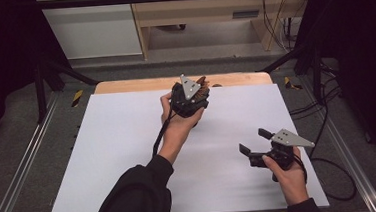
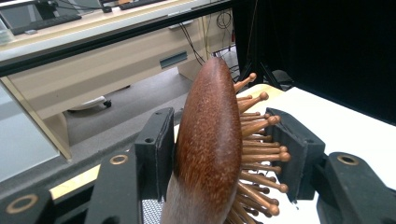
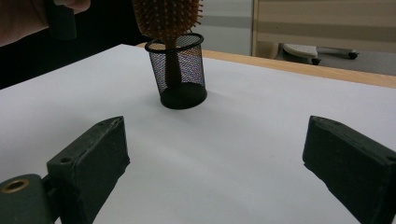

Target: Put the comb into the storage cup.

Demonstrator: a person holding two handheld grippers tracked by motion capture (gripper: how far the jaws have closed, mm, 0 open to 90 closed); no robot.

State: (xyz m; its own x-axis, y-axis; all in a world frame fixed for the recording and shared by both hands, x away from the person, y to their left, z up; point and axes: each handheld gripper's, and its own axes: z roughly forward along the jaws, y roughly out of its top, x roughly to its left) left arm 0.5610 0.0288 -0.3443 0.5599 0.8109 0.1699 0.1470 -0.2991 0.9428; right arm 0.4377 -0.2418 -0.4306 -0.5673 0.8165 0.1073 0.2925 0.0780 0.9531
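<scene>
A wooden hairbrush (image 2: 210, 140) stands between the jaws of my left gripper (image 2: 223, 128). One pad lies against its smooth brown back and the bristle tips reach the other pad. In the right gripper view the brush head (image 3: 167, 18) rises out of a black mesh cup (image 3: 181, 79), with its handle down inside the cup. From above, the left gripper (image 1: 198, 88) sits at the far middle of the white board (image 1: 129, 155), with the brush (image 1: 202, 80) poking out beyond it. My right gripper (image 1: 253, 140) hovers open at the near right, with nothing between its jaws (image 3: 215, 154).
The white board lies on a wooden table whose far edge (image 1: 124, 85) shows behind it. A black frame with metal rails (image 1: 20, 168) runs along both sides. Cables (image 1: 328, 126) trail on the floor at the right. A hand (image 3: 28, 18) shows at the top left of the right gripper view.
</scene>
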